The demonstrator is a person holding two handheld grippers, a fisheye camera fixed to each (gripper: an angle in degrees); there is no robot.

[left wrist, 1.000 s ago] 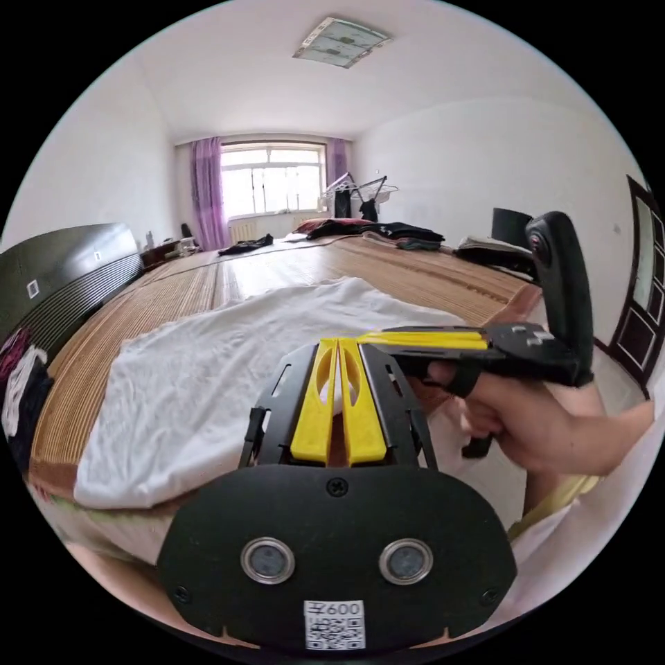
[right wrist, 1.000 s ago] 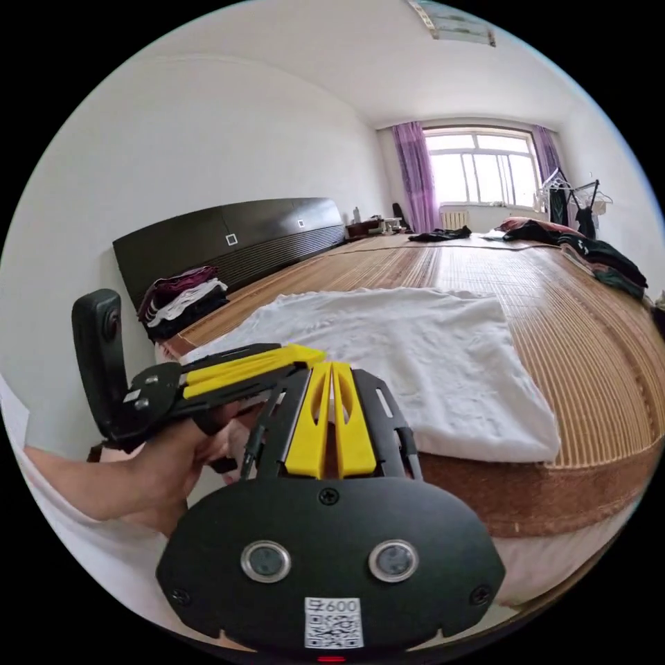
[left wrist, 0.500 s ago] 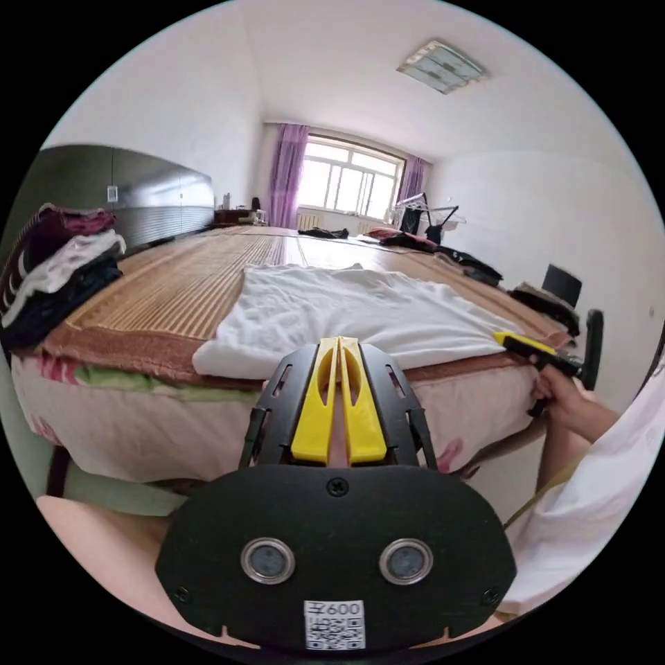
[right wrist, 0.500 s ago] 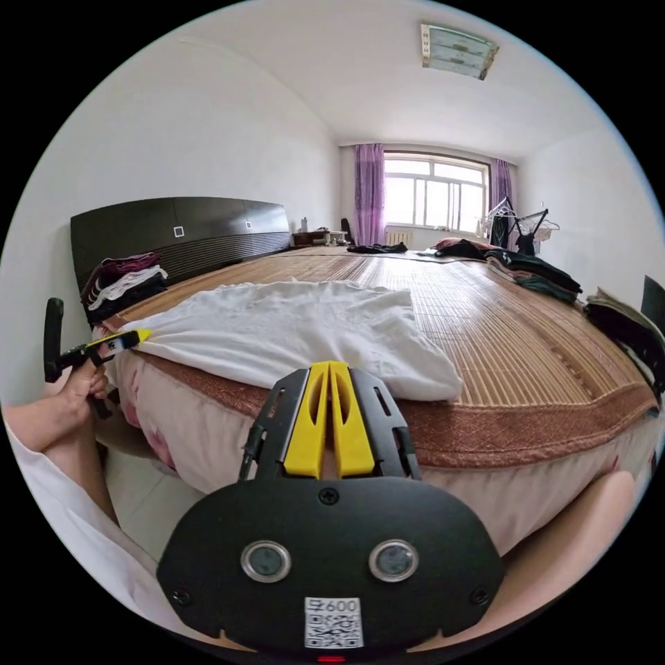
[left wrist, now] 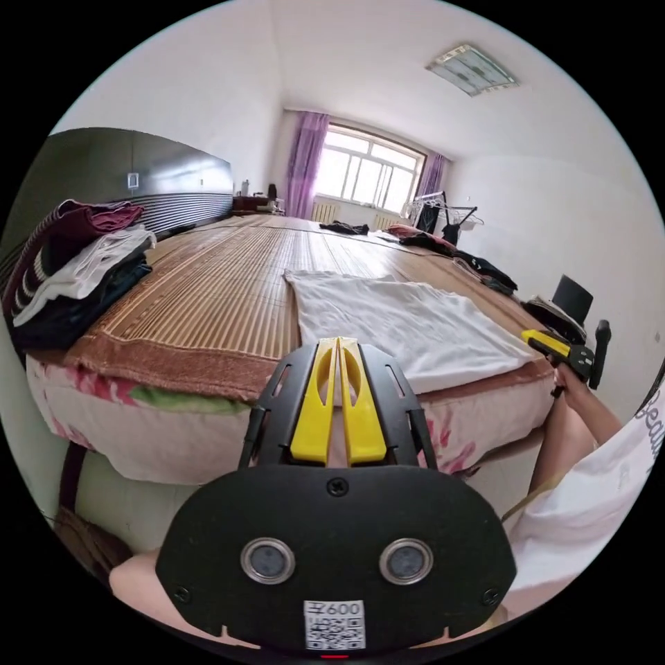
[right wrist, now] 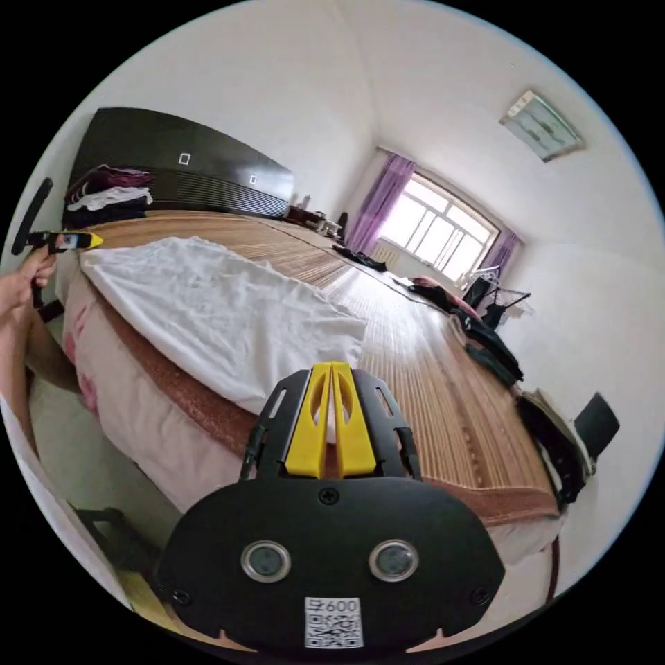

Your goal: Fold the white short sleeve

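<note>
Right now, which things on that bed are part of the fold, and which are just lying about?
Job:
white shirt
left gripper
right gripper

Lying about:
stacked clothes by the headboard
dark clothes along the far edge
drying rack

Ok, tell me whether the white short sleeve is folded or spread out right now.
Spread, mostly. The white short sleeve lies flat on the bed mat as one broad sheet reaching the near bed edge. Whether it is already doubled over, I cannot tell.
</note>
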